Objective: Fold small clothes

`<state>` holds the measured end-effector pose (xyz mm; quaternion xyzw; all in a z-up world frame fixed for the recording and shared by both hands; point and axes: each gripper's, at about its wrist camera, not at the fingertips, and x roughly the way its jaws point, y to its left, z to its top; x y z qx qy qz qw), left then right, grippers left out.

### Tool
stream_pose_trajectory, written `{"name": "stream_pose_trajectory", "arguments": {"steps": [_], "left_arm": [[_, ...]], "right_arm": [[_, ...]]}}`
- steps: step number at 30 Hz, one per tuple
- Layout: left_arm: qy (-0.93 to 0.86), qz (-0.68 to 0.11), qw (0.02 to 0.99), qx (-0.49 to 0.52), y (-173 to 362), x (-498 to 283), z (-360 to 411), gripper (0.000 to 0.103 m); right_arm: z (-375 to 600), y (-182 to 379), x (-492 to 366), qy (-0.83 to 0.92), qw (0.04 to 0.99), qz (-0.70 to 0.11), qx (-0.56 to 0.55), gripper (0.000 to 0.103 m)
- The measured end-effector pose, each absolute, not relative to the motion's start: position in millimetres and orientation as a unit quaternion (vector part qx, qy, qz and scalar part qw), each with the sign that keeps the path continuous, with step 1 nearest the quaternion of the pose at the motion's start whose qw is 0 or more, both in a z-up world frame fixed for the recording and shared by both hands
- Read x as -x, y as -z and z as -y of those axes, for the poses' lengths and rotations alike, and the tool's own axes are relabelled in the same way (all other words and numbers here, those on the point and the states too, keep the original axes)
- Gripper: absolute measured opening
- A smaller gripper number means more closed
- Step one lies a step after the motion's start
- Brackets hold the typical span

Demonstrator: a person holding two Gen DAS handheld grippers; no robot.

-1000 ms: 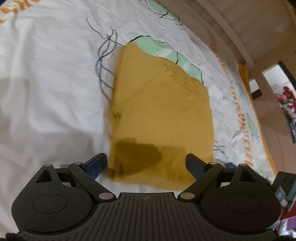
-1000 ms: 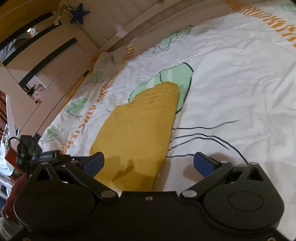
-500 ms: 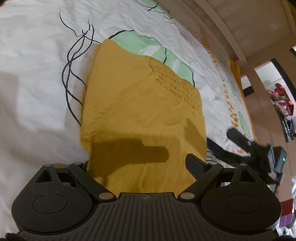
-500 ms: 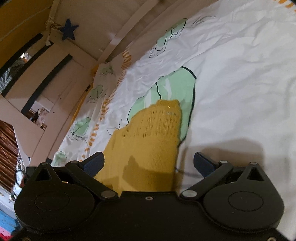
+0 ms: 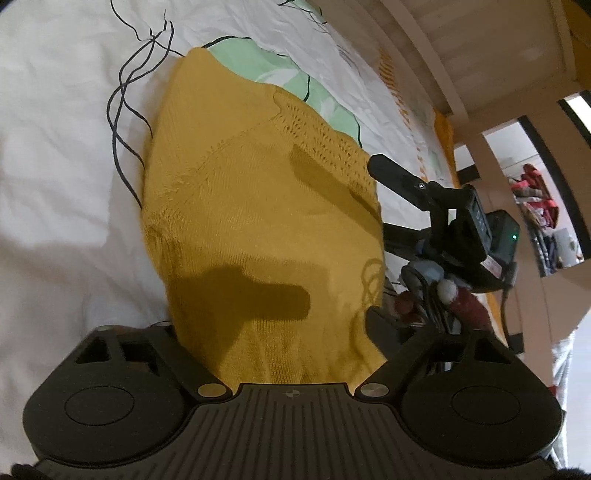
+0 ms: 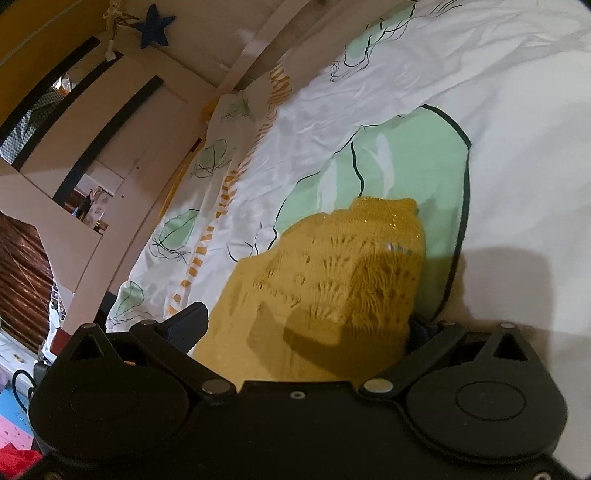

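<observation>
A mustard-yellow knitted garment (image 5: pixel 258 229) lies folded on the white bedsheet (image 5: pixel 55 147). It also fills the lower middle of the right wrist view (image 6: pixel 332 288). My left gripper (image 5: pixel 277 332) is low over its near edge, jaws wide apart, and the knit hides both fingertips. My right gripper (image 6: pixel 303 328) straddles the garment's other near corner, jaws wide apart. Its left fingertip (image 6: pixel 186 325) shows beside the knit; the right one is hidden under it. The right gripper also shows in the left wrist view (image 5: pixel 454 225), at the garment's right edge.
The sheet has green leaf prints (image 6: pixel 399 158) and orange dashes (image 6: pixel 199 254). A wooden bed frame (image 5: pixel 454 48) runs along the far side. A doorway with clutter (image 5: pixel 543 221) and a wardrobe with a blue star (image 6: pixel 153 26) stand beyond the bed.
Both grippers have moved forward and down onto the garment's near edge. The knit now covers the left gripper's fingertips and the right gripper's right fingertip. The right gripper has come into the left wrist view.
</observation>
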<state>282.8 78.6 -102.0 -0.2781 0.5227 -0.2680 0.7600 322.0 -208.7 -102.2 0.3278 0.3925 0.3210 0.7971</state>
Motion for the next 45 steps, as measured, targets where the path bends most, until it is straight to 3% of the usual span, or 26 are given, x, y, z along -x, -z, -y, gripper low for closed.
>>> {"name": "stream_pose_trajectory", "arguments": {"steps": [2,3,4,5,7,19,21,24,25,26,36,37,38,39,40,45], "left_arm": [[0.26,-0.524,0.762,0.279,103.0,-283.5,-80.4,0.026],[0.255,-0.527,0.761,0.28,104.0,-283.7,-81.0,0.021],[0.258,-0.529,0.757,0.284,105.0,-283.8,-81.7,0.022],[0.261,-0.526,0.757,0.285,104.0,-282.7,-82.1,0.021],[0.262,-0.523,0.761,0.281,99.4,-279.0,-80.9,0.02],[0.306,-0.525,0.74,0.288,78.1,-237.6,-58.7,0.016],[0.306,-0.529,0.739,0.284,79.2,-232.3,-54.2,0.016],[0.288,-0.532,0.743,0.286,82.7,-232.3,-55.6,0.016],[0.282,-0.532,0.744,0.29,84.0,-233.1,-57.4,0.016],[0.278,-0.532,0.743,0.295,85.0,-234.2,-58.9,0.016],[0.282,-0.535,0.737,0.302,100.6,-233.7,-62.3,0.016],[0.284,-0.536,0.734,0.306,102.7,-234.2,-63.0,0.016],[0.285,-0.537,0.731,0.31,104.2,-235.2,-63.4,0.016],[0.288,-0.538,0.729,0.311,104.9,-235.2,-64.0,0.015],[0.29,-0.536,0.729,0.311,103.5,-234.7,-64.5,0.015],[0.307,-0.522,0.73,0.317,85.8,-227.8,-68.9,0.014]], "right_arm": [[209.7,101.3,-321.1,-0.325,0.798,-0.395,-0.32,0.103],[209.0,100.4,-321.5,-0.325,0.799,-0.396,-0.315,0.102],[208.6,98.7,-319.9,-0.319,0.804,-0.398,-0.306,0.092],[207.5,96.2,-319.4,-0.305,0.811,-0.404,-0.294,0.065],[211.0,92.7,-315.0,-0.276,0.822,-0.412,-0.282,0.048],[257.5,63.2,-244.8,-0.254,0.817,-0.402,-0.326,0.037],[256.0,60.3,-238.0,-0.257,0.818,-0.406,-0.316,0.038],[257.3,58.7,-234.5,-0.245,0.83,-0.393,-0.309,0.052],[260.2,58.7,-234.9,-0.243,0.835,-0.387,-0.306,0.072],[261.0,59.3,-235.5,-0.247,0.836,-0.383,-0.307,0.1],[243.6,91.4,-254.7,-0.306,0.807,-0.402,-0.304,0.102],[240.7,93.0,-259.1,-0.314,0.802,-0.402,-0.31,0.091],[239.9,94.3,-260.2,-0.317,0.797,-0.406,-0.316,0.062],[237.4,95.8,-263.5,-0.307,0.796,-0.417,-0.315,0.047],[234.1,96.4,-266.7,-0.3,0.797,-0.425,-0.308,0.04],[235.7,72.6,-247.0,-0.303,0.8,-0.413,-0.312,0.038]]}}
